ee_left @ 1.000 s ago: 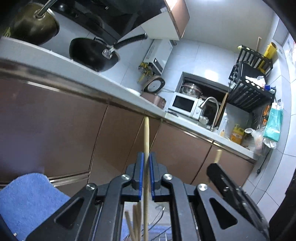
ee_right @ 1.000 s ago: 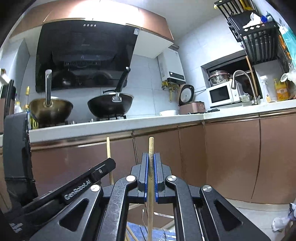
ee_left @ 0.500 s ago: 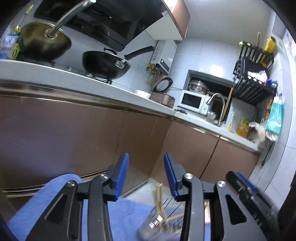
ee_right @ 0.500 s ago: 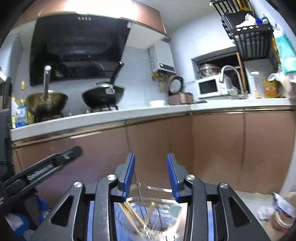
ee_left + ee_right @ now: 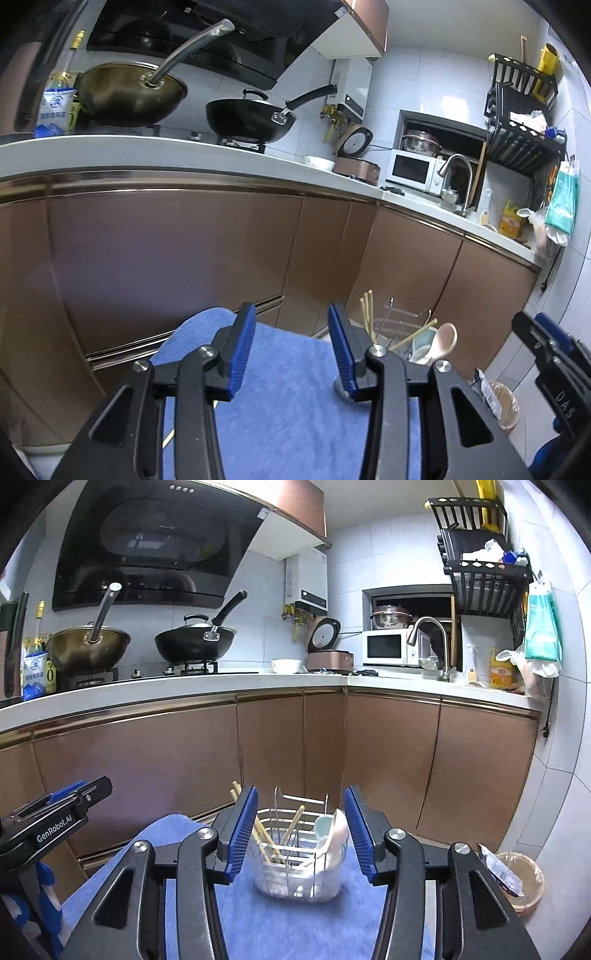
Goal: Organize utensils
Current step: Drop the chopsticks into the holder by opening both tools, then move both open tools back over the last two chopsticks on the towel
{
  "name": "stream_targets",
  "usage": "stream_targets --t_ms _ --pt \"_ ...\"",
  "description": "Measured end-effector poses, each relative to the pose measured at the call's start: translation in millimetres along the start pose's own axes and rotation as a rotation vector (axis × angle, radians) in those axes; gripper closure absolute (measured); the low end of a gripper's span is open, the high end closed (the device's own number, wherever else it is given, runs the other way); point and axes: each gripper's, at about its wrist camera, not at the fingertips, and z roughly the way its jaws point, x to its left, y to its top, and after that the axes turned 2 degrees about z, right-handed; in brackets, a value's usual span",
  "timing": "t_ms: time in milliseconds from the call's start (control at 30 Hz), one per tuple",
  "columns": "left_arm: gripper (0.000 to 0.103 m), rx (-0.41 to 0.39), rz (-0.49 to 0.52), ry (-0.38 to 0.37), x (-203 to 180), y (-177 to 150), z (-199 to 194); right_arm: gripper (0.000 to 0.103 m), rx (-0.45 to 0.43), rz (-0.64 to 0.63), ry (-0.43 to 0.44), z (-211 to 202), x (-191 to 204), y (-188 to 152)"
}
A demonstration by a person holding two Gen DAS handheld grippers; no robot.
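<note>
Left gripper (image 5: pixel 291 347) empty, parted; right gripper (image 5: pixel 301 830) empty, jaws opening

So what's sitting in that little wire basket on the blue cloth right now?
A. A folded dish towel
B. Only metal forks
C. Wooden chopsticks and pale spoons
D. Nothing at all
C: the right wrist view shows wooden chopsticks leaning in the wire basket, with pale spoons standing at its right side, all on the blue cloth.
</note>
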Motion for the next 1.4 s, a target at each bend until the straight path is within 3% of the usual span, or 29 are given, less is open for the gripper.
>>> stream_targets --t_ms 500,933,1033,1267,1400 --pt "0.060 0.030 0.025 0.036 5.6 -17.2 -60.6 0.053 0.064 -0.044 -0.016 -56.9 3.6 -16.9" --pt "0.060 0.061 0.061 0.047 23.2 -18.1 -65.4 0.053 0.082 -0.084 -0.011 -71.1 12.2 -23.3" --pt "0.060 0.116 0.068 0.055 42.9 -17.7 -53.2 0.053 0.122 -0.090 0.037 -60.5 18.9 -26.6" --pt "0.060 0.310 0.095 0.090 104.0 -23.2 -3.4 0.053 0.337 -0.056 0.262 -5.4 48.2 -48.4" --pt "0.060 0.454 0.116 0.036 126.0 -40.0 38.1 0.061 0.481 -0.030 0.387 38.5 75.9 -67.7"
